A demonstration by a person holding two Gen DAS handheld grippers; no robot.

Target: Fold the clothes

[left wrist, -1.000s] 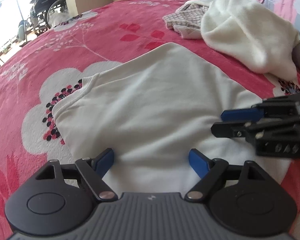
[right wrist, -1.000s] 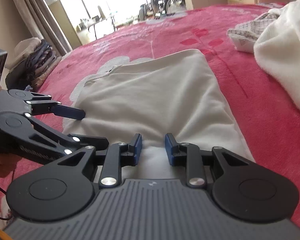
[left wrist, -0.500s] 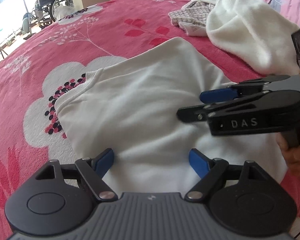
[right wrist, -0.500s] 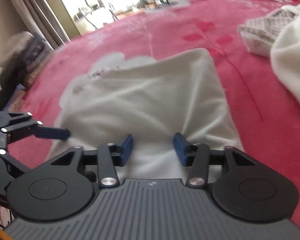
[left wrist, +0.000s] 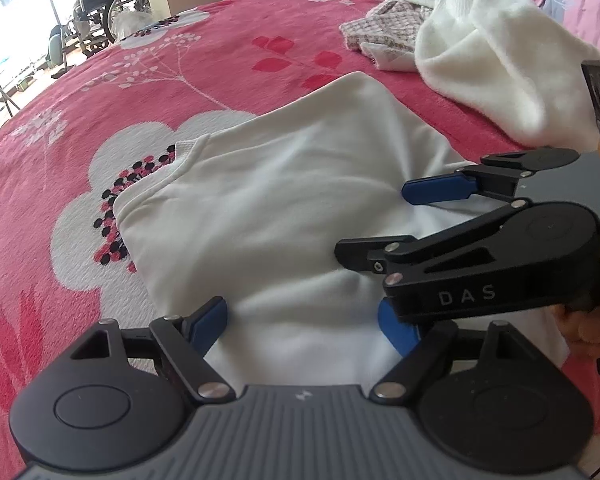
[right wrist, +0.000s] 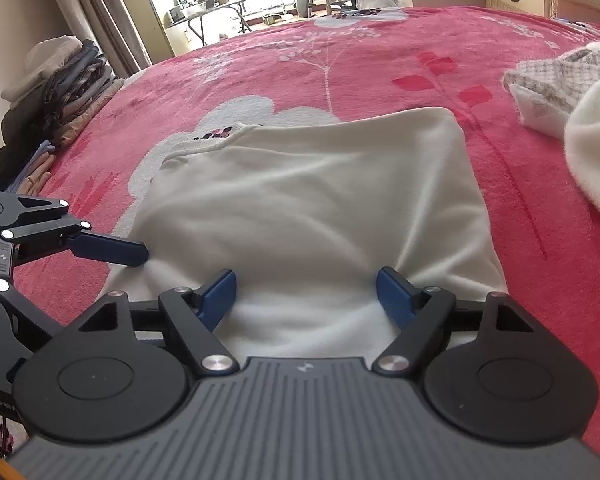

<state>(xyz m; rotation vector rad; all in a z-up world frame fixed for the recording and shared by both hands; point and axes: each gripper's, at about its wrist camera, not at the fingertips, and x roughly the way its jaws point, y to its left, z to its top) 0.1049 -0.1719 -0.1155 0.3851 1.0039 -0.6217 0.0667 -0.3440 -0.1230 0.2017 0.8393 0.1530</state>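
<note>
Sweater [right wrist: 312,208], folded, centre frame; left gripper [left wrist: 304,320] spread, right gripper [right wrist: 306,292] opening, apparently pinching nothing.

You have a bed [right wrist: 260,80] under a pink blanket [left wrist: 228,52] printed with white flowers and red leaves. A cream top [left wrist: 284,208], folded to a rough rectangle, lies flat on it in front of you, its ribbed collar [left wrist: 186,152] over a white flower with dark dots. Farther off to your right, a fluffy white garment [left wrist: 496,64] sits heaped on the blanket, and a small checked cloth [left wrist: 384,30] lies crumpled against its far side, touching it.
</note>
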